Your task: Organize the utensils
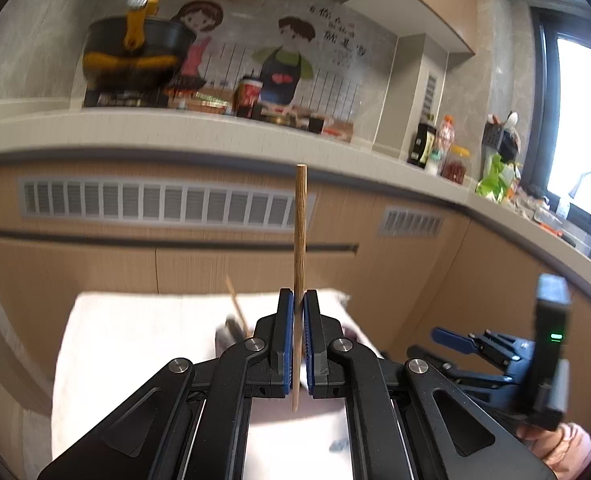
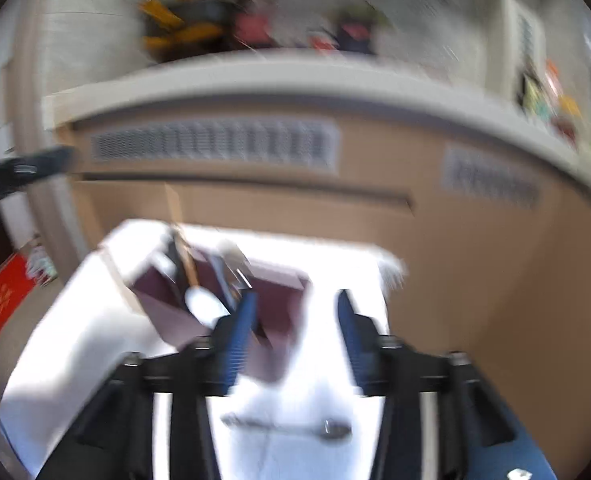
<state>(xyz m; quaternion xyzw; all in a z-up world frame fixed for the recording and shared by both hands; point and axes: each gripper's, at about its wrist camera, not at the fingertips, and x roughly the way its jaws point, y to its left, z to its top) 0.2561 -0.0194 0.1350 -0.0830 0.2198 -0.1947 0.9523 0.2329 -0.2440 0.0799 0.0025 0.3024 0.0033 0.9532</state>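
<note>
Only from the right wrist: spoon [image 2: 291, 428] on white cloth [image 2: 95, 340].

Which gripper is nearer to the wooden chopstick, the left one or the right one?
Left. The left gripper is shut on the wooden chopstick, which stands upright between its pads. The right gripper is open and empty, off to the side.

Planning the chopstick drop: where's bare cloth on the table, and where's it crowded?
Bare white cloth lies left of the maroon box, and between the box and the spoon. The box itself is crowded with utensils. The left gripper grips the chopstick; the right gripper is open.
</note>
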